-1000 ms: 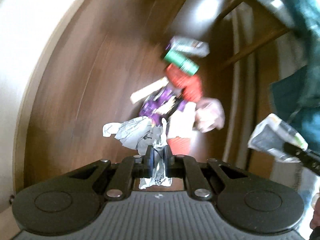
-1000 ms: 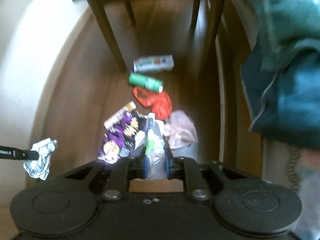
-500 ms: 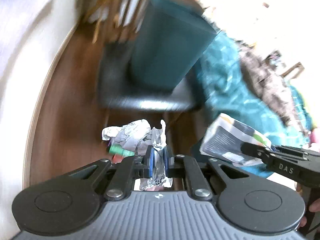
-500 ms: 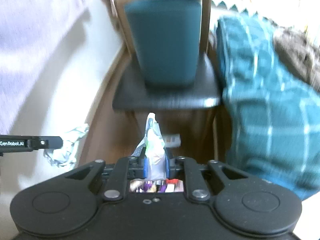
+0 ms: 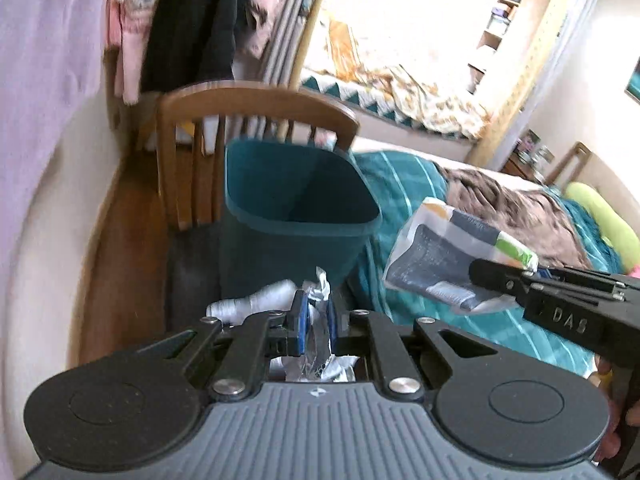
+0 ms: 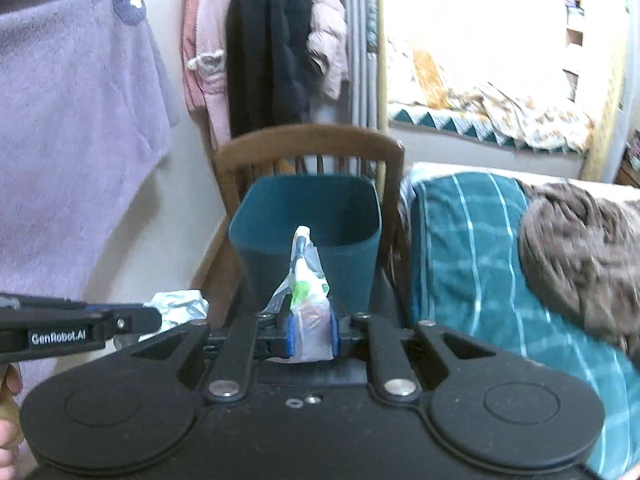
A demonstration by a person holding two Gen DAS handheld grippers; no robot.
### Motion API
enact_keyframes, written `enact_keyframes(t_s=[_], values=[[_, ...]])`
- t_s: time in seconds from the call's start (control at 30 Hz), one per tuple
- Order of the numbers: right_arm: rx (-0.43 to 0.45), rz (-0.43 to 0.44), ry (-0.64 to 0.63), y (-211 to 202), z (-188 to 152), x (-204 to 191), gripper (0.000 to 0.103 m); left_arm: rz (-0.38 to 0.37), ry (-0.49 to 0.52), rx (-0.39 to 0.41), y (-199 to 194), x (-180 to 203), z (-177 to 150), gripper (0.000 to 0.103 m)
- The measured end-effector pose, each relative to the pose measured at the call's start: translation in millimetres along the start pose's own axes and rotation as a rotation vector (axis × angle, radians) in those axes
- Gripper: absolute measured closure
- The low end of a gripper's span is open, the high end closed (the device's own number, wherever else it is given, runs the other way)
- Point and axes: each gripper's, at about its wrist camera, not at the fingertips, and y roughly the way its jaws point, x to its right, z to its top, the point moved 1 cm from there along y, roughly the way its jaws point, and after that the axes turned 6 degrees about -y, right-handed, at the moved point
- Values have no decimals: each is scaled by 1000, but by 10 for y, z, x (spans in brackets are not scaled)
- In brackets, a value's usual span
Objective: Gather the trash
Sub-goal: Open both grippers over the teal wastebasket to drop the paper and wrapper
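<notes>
Both grippers have swung up from the littered floor. The left gripper with its crumpled foil and the right gripper with its plastic wrapper now face the teal bin, just short of its rim.

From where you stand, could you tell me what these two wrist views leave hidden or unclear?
- Bottom of the teal bin: left wrist view, too dark to see; right wrist view, the plastic wrapper blocks it.
- Print on that wrapper: too small and blurred in both views.
- Chair seat and floor: covered by the bin and both gripper bodies.
- Crumpled foil in the left gripper: lower part behind its fingers.
</notes>
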Motion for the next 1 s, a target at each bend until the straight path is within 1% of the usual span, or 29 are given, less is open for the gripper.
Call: enact_keyframes(t_s=[0.1,0.2,0.3,0.37,0.43,0.5,0.57,0.63,0.73,0.8,0.87,0.9,0.93,0.97,1.0], values=[[21,31,-29,255,255,191,88,29,10,33,205,165,363,93],[20,60,-55,517,491,323,88,43,0,60,439,320,691,93],[10,83,-85,802,649,419,88,55,-19,59,738,378,928,93],[-1,105,-119,1032,729,454,88,87,-28,49,925,357,966,93],[-15,92,-153,1242,769,467,88,106,-50,47,1034,298,937,93],[-27,110,-167,1414,772,482,88,124,-82,13,1132,196,812,93],[-60,127,-169,1627,770,502,88,162,-79,-23,1242,145,653,93],[-91,133,-179,1822,733,490,87,189,-68,-40,1280,121,523,93],[-130,145,-193,2042,685,464,84,185,-68,-42,1249,126,397,93],[-140,155,-189,2104,648,478,80,182,-79,-45,1224,128,349,92],[-156,155,-198,2155,605,473,79,178,-88,-39,1191,129,309,90],[-162,158,-200,2190,601,491,79,182,-93,-36,1175,129,298,86],[-168,160,-205,2202,582,487,78,185,-97,-32,1158,141,291,78],[-171,159,-208,2222,578,504,76,181,-102,-24,1124,143,274,72],[-172,159,-212,2230,573,509,71,176,-109,-11,1079,137,255,57]])
